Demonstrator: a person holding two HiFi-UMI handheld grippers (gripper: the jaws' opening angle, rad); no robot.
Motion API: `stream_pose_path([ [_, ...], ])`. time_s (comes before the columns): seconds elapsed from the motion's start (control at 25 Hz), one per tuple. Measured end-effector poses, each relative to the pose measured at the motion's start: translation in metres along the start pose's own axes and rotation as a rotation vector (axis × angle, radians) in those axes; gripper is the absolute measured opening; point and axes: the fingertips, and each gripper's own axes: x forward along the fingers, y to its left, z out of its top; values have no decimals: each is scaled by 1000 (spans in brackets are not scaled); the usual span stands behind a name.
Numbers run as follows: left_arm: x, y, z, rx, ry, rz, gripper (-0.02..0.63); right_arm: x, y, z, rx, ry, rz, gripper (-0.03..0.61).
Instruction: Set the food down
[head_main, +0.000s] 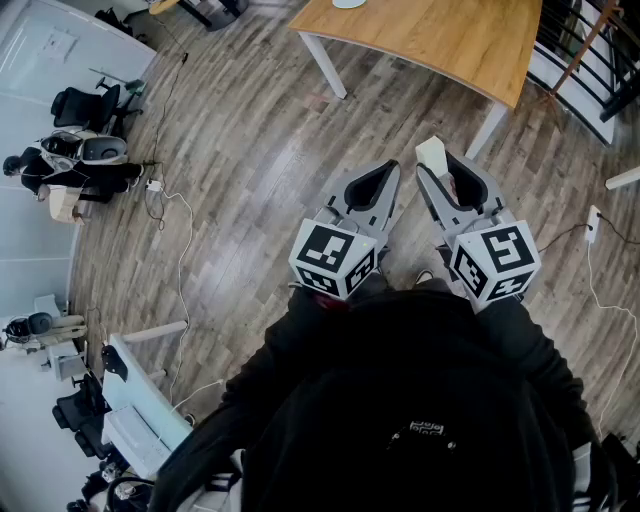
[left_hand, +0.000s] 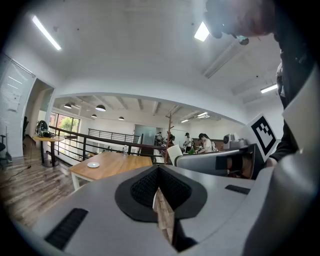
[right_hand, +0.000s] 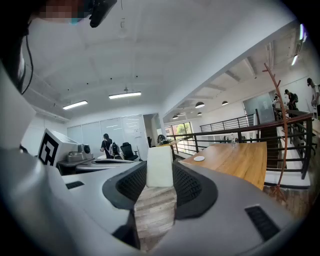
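While the head view looks down on both grippers held side by side short of the table (head_main: 440, 40), only the gripper views settle how the jaws stand. From above, the right gripper (head_main: 437, 165) carries the food (head_main: 431, 150) at its tip, on the near side of the table and clear of it, over the floor (head_main: 240, 150). Its own view adds that the jaws are clenched on the food from both sides. The food is a plain white block, smooth and flat-faced with rounded corners, standing upright between ribbed black pads (right_hand: 192, 187).

The left gripper (head_main: 387, 170) also points toward the table. Its own view shows the jaws clenched tip to tip with nothing between them, only a thin slit of floor showing lower down.

The gripper views show the tabletop from the side, with a small white dish (right_hand: 199, 158) on it that the head view cuts off at its top edge. A black railing (right_hand: 235, 132) stands beyond the table.

The table has a pale wood top and white legs (head_main: 322, 62). The floor is grey-brown planks with a slight sheen. Both grippers are grey moulded shells. Each ends, at the end away from the table, in a cube (head_main: 334, 258) with black-and-white square markers.
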Motion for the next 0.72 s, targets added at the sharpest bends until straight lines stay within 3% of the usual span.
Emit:
stream_pose_path([
  [0.32, 0, -24, 2, -8, 5, -16, 5, -17, -2, -6, 14, 0, 2, 172],
  [0.72, -5, 8, -3, -16, 35, 2, 5, -8, 1, 5, -5, -68, -106, 173],
])
